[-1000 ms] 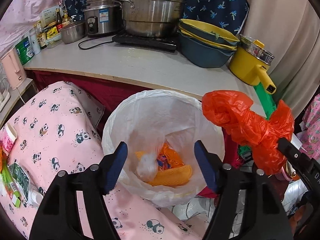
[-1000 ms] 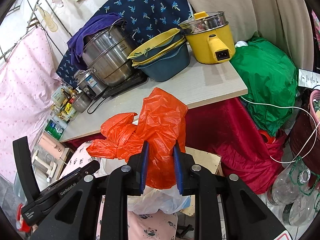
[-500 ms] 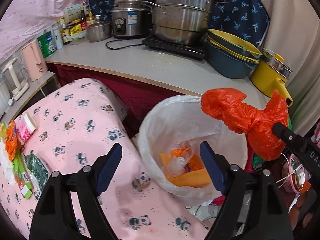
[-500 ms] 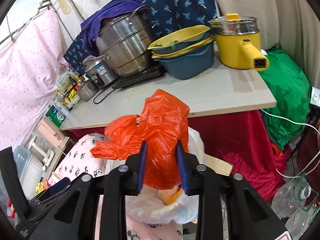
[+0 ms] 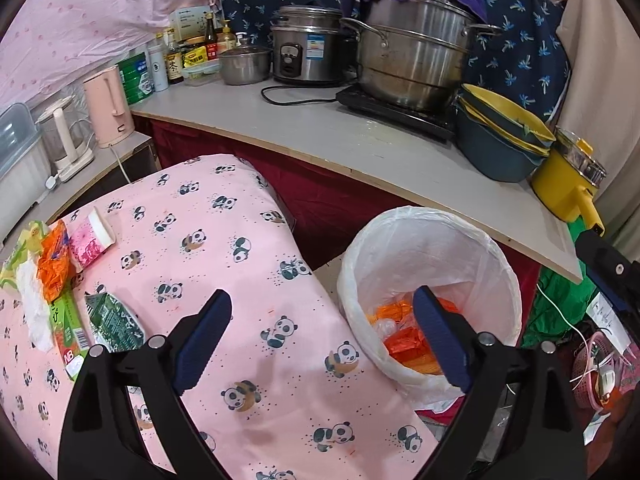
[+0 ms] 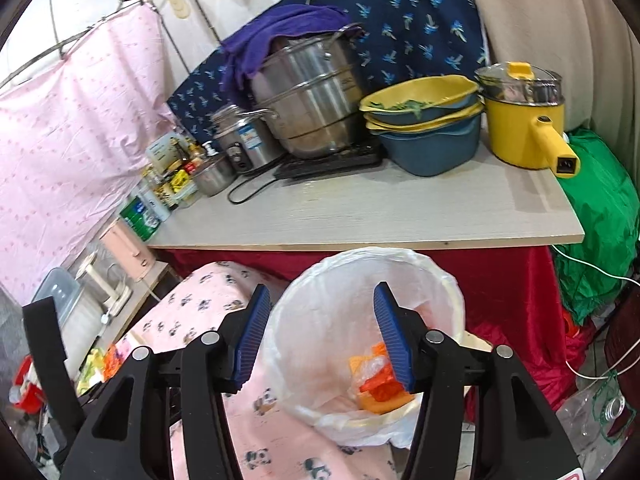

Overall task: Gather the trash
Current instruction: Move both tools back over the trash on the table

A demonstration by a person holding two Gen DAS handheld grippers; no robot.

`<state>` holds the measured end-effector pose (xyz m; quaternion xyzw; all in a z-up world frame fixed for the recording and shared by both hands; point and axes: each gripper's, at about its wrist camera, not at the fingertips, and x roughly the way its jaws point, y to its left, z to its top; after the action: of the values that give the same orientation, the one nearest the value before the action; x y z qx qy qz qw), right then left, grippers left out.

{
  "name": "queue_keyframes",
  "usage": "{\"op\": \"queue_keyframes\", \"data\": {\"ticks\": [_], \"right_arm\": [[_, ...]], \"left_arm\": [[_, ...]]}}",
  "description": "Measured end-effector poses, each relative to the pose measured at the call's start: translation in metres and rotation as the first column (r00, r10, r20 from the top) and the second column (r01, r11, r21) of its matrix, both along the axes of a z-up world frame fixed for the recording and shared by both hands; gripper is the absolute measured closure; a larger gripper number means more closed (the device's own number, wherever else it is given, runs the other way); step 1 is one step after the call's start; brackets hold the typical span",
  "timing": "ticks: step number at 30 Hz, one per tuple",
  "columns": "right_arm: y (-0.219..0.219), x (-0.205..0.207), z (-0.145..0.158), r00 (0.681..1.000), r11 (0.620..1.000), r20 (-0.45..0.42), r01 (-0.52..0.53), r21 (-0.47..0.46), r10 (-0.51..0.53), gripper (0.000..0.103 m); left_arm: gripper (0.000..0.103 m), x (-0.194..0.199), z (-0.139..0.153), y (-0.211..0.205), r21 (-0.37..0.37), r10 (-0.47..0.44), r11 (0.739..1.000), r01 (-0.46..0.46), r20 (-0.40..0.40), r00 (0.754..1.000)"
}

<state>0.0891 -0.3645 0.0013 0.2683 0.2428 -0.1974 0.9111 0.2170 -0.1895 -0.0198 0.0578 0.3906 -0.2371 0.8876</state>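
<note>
**Observer:** What have you got in hand?

**Me:** Nothing. My right hand-held gripper [image 6: 318,334] hangs over the lined bin [image 6: 452,280] with its jaws spread wide and empty. The left hand-held gripper [image 5: 324,340] is just as wide, also empty, straddling the edge of the panda cloth [image 5: 224,248] and the bin's rim.

**Observer:** Where's the trash?

**Me:** Some lies at the bottom of the bin: orange plastic [image 6: 380,390] and clear wrapping. The rest sits well apart on the far left of the cloth: a pink cup [image 5: 90,238] on its side, an orange wrapper [image 5: 54,264], white tissue [image 5: 34,312], a green carton [image 5: 70,332] and a dark green packet [image 5: 114,320].

**Observer:** What worries you?

**Me:** I judge the pile is the risk. The pieces touch and overlap, so a wide bite could drag two and drop one off the cloth's edge. The cup may roll away if I nudge it. Flat wrappers on soft cloth may pinch fabric instead. And the liner [image 5: 400,220] stands loose above the bin, so clipping it while carrying could pull it inward.
</note>
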Motion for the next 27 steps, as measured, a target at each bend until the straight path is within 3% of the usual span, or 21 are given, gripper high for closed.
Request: {"op": "queue_keyframes", "data": {"ticks": [14,22,27], "right_arm": [[0.073,0.018,0.02,0.99,0.99,0.001,-0.142,-0.016,0.142,0.046],[0.123,0.036,0.02,0.973,0.973,-0.017,-0.231,-0.022,0.231,0.037],[0.158,0.049,0.014,0.955,0.956,-0.042,-0.294,-0.011,0.294,0.036]], "left_arm": [[0.015,0.006,0.016,0.074,-0.035,0.123,0.992,-0.124,-0.006,0.992],[0.015,0.015,0.019,0.141,-0.062,0.233,0.97,-0.234,-0.018,0.972],[0.015,0.019,0.015,0.187,-0.076,0.307,0.948,-0.309,-0.039,0.951]]}}
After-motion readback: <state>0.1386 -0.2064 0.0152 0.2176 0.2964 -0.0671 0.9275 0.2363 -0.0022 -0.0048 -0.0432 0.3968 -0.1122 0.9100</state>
